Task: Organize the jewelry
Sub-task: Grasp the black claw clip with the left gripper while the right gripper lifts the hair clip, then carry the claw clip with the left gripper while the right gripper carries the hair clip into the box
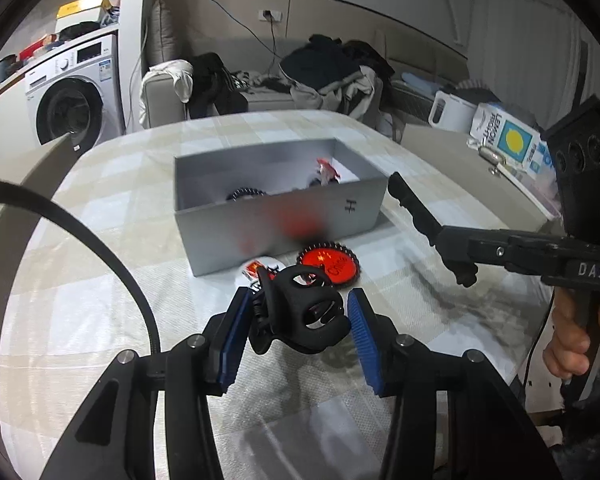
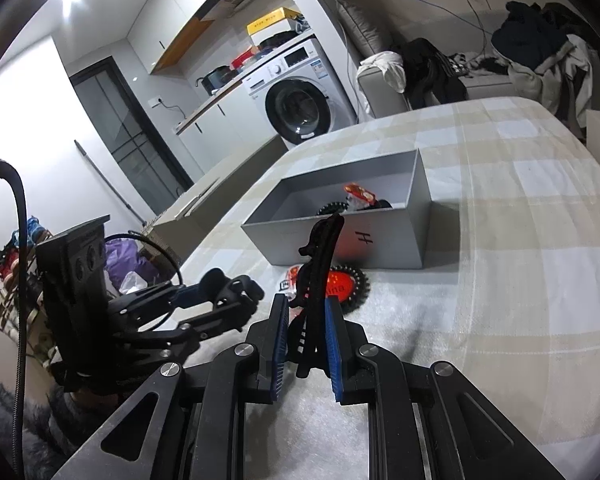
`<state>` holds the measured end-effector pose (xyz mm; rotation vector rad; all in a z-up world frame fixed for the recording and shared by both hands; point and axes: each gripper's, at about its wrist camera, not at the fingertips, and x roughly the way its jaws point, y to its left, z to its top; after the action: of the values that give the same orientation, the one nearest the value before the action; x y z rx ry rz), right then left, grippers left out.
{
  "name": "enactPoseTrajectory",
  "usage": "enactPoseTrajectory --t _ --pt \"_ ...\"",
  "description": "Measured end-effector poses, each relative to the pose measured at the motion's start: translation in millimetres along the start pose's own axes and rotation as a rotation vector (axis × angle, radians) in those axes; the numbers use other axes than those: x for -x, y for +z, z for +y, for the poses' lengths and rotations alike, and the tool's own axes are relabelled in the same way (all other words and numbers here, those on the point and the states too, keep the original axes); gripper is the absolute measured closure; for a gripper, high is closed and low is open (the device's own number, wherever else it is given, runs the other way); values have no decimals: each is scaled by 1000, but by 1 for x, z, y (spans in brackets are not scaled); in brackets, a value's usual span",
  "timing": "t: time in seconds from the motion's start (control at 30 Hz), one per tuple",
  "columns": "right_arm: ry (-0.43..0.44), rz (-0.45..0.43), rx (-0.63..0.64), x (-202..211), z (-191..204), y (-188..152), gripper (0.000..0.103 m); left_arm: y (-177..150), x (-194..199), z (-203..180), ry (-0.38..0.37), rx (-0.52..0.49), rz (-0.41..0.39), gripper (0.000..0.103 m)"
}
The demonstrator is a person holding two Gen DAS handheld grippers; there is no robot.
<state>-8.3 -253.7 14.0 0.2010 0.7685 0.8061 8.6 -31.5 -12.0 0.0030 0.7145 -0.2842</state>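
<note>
While my left gripper [image 1: 298,320] clamps the black claw clip [image 1: 300,314] and my right gripper [image 2: 307,340] pinches a slim black clip [image 2: 318,264] pointing away, the grey box [image 1: 284,216] lies straight ahead of both, my left slightly nearer.

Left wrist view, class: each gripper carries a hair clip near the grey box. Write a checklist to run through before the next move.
1. Left gripper shut on claw clip: ok.
2. Right gripper shut on long clip: ok.
3. Grey box open on top: ok.
4. Bare floor left inside the box: ok.
5. All jewelry off the table: not ok, red badge lies in front of the box.
</note>
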Motion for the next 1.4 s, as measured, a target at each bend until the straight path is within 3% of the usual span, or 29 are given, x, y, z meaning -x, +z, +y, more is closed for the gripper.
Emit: enactPoseTrajectory --t 0.37,0.57,1.4 --pt "-45 -52 -7 10 5 16 86 19 12 22 16 94 -89 61" --pt "-44 -68 7 13 5 25 86 28 14 22 26 84 -121 60" --pt "-34 -100 18 9 0 52 86 44 6 29 29 68 -139 60"
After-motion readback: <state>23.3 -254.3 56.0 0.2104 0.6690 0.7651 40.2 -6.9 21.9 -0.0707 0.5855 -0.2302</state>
